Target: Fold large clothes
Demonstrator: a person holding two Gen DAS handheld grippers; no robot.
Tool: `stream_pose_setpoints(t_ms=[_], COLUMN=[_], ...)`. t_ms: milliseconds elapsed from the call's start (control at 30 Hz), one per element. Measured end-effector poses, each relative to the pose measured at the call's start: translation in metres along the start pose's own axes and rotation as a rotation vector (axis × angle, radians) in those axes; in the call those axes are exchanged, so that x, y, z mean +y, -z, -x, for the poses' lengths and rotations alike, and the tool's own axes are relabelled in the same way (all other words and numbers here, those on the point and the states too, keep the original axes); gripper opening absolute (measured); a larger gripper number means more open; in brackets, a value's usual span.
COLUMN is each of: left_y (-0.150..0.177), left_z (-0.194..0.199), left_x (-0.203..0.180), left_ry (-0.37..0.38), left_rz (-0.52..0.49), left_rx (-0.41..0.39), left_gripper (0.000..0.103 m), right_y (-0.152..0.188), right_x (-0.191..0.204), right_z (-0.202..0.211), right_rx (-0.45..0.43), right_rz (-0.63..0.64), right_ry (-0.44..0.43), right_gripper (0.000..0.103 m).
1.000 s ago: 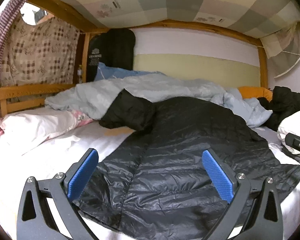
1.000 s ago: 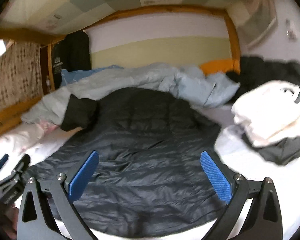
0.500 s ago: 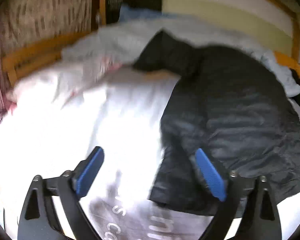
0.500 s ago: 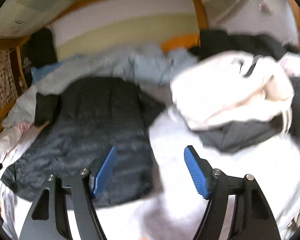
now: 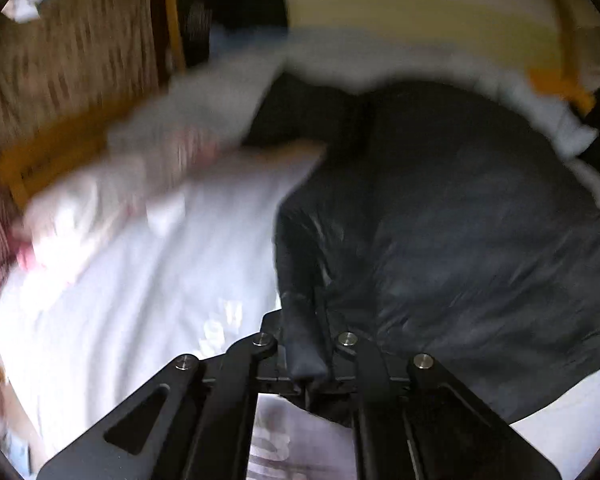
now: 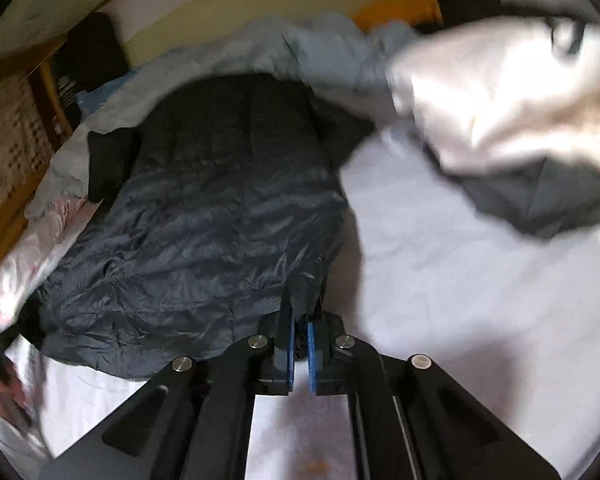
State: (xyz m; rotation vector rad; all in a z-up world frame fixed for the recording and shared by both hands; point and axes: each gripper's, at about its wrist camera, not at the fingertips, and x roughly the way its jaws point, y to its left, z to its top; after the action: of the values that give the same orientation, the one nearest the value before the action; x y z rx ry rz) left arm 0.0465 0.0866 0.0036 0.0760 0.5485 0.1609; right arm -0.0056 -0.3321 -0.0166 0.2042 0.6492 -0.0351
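A dark puffer jacket (image 5: 460,220) lies spread on the white bed sheet (image 5: 148,280); it also shows in the right wrist view (image 6: 204,216). My left gripper (image 5: 304,344) is shut on the jacket's near left hem corner, a fold of fabric bunched between the jaws. My right gripper (image 6: 300,344) is shut on the jacket's near right hem corner, its blue pads (image 6: 312,344) pinching the fabric. A black sleeve (image 6: 104,164) lies folded at the far left.
A light blue duvet (image 6: 300,48) is bunched behind the jacket. A pile of white and grey clothes (image 6: 520,120) sits at the right. A wooden bed rail (image 5: 48,156) and pillow (image 5: 80,208) are at the left. The other gripper's hand (image 6: 0,368) shows at far left.
Both grippers were open above the jacket; they moved apart to the hem corners, dropped down and closed on the fabric.
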Motion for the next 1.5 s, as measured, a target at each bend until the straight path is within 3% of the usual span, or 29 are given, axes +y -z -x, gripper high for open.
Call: stream_pose_setpoints(t_ms=[100,167,267,333,433,600,733,800,900,1000,1067,1100,1133,1200,1233,1333,1467,1500], left_y=[-0.013,-0.019,-0.028,-0.028,-0.028,-0.046,-0.067,-0.078,-0.080,-0.066,-0.054,-0.051,-0.048,-0.046,-0.046,-0.054,-0.059,-0.059], left_z=[0.046,0.071,0.108,0.130,0.156,0.127,0.063,0.024,-0.025,-0.052,-0.060,-0.063,-0.066,-0.069,-0.066,-0.042,-0.003,0.005], left_x=[0.003,0.012,0.029,0.040,0.043,0.038,0.038,0.034,0.016,0.009,0.002,0.001,0.001,0.007,0.011,0.023,0.025,0.019], left_ry=[0.020,0.042,0.064,0.061,-0.018,0.001,0.132,0.145,0.115,0.126,0.099,0.083,0.052,-0.020,-0.047,-0.020,0.073,0.120], left_rz=[0.030,0.075,0.141,0.170,0.115,0.068,0.161,0.175,0.088,0.070,0.034,0.024,0.020,0.028,0.037,0.064,0.075,0.059], left_rx=[-0.162,-0.223,-0.277,-0.312,-0.331,-0.233,-0.094,-0.025,0.037,0.075,0.080,0.082,0.079,0.044,0.017,-0.069,-0.163,-0.161], left_gripper=[0.003,0.003,0.003,0.003,0.003,0.003,0.004,0.005,0.009,0.012,0.015,0.025,0.043,0.068,0.072,0.081,0.090,0.090], right_y=[0.000,-0.005,-0.009,-0.004,0.006,-0.010,-0.045,-0.065,-0.092,-0.102,-0.099,-0.096,-0.094,-0.090,-0.090,-0.093,-0.093,-0.093], right_x=[0.014,0.014,0.013,0.018,0.018,0.024,0.035,0.034,0.026,0.018,0.016,0.014,0.013,0.008,0.006,0.003,0.007,0.010], right_z=[0.034,0.057,0.101,0.133,0.171,0.172,0.132,0.092,0.032,-0.024,-0.045,-0.057,-0.064,-0.080,-0.083,-0.083,-0.044,-0.032], right_rx=[-0.148,-0.240,-0.399,-0.495,-0.567,-0.510,-0.437,-0.366,-0.259,-0.157,-0.135,-0.125,-0.117,-0.085,-0.073,-0.068,-0.194,-0.229], right_rz=[0.098,0.067,0.049,0.101,0.092,0.105,0.118,0.135,0.127,0.135,0.138,0.130,0.125,0.100,0.091,0.081,0.084,0.091], right_ry=[0.044,0.006,-0.047,-0.010,0.056,0.122,0.140,0.165,0.158,0.161,0.173,0.167,0.170,0.159,0.149,0.151,0.183,0.181], right_gripper=[0.005,0.005,0.005,0.004,0.004,0.004,0.004,0.005,0.004,0.004,0.005,0.005,0.005,0.005,0.005,0.020,0.066,0.068])
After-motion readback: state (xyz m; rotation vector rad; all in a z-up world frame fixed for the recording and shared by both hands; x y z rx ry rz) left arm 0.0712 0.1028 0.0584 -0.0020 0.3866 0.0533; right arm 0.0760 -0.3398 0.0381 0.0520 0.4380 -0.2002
